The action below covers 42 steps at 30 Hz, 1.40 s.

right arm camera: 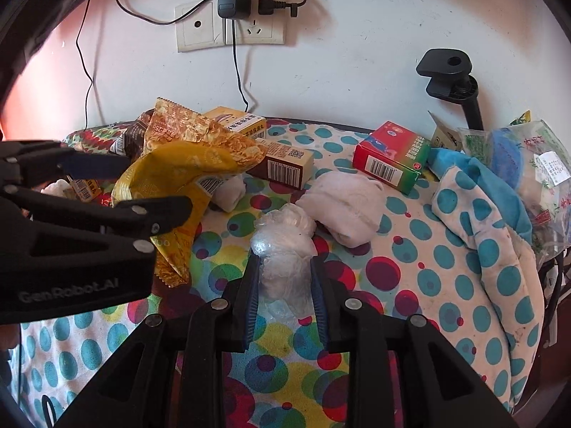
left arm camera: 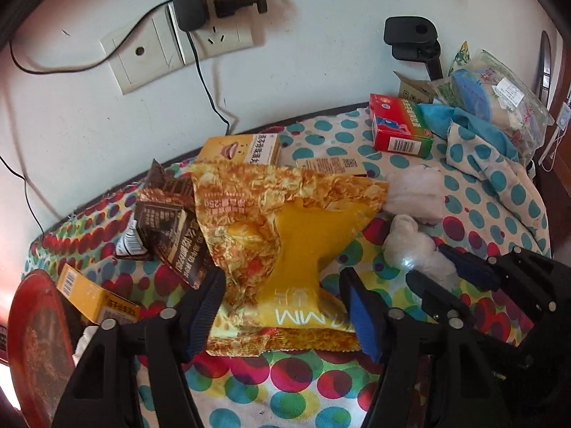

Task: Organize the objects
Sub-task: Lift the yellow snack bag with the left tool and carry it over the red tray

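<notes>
Dotted cloth (right arm camera: 410,285) covering the table. Yellow snack bag (left arm camera: 285,246), left of centre, lies between the widely spread jaws of the left gripper (left arm camera: 285,306), which does not pinch it. Red-green box (right arm camera: 390,157), far right. White wad (right arm camera: 342,207), centre. Crumpled clear plastic bag (right arm camera: 282,249), near centre, is pinched between the narrowed jaws of the right gripper (right arm camera: 283,303). Brown wrapper (left arm camera: 167,221), far left, partly under the yellow bag.
</notes>
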{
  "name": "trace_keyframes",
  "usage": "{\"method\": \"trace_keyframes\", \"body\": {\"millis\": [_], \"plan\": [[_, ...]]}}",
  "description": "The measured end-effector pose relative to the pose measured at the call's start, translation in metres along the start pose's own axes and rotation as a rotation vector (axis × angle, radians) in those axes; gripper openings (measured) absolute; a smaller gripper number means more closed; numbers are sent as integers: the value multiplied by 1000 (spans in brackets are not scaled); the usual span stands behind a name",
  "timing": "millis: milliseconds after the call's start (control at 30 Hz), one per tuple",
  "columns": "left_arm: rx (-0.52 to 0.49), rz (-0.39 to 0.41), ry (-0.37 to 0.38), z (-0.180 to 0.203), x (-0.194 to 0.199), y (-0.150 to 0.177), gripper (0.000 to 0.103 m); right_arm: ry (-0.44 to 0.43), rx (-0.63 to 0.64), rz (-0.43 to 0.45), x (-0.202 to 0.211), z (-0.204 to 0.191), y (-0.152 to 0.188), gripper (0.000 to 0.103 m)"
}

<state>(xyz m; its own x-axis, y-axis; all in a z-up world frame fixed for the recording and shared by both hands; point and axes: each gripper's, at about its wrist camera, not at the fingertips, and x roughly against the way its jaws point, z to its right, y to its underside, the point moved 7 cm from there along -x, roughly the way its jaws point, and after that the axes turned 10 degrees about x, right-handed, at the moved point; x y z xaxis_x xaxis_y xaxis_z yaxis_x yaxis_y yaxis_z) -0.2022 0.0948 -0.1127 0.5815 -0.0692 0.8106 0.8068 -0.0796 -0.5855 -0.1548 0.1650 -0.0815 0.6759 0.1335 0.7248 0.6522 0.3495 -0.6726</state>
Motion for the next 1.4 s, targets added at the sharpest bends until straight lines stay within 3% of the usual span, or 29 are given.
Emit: {"method": "trace_keyframes", "body": {"millis": [67,300,700,1033,1400], "plan": [[-17,21,-19,0,1,1,50,4,-8,1,1,1,0,28],[-40,44,-28,-1,6,4,37,-10,18,-4,0,-4,0,28],[43,53,24,-9,28,12,35,-12,18,-68,-12,-3,2,29],[9,93,20,-8,63,22,35,33,53,-88,-14,-4,2,30],[132,129,-26,-77,112,30,35,46,62,-91,-14,-3,2,30]]}}
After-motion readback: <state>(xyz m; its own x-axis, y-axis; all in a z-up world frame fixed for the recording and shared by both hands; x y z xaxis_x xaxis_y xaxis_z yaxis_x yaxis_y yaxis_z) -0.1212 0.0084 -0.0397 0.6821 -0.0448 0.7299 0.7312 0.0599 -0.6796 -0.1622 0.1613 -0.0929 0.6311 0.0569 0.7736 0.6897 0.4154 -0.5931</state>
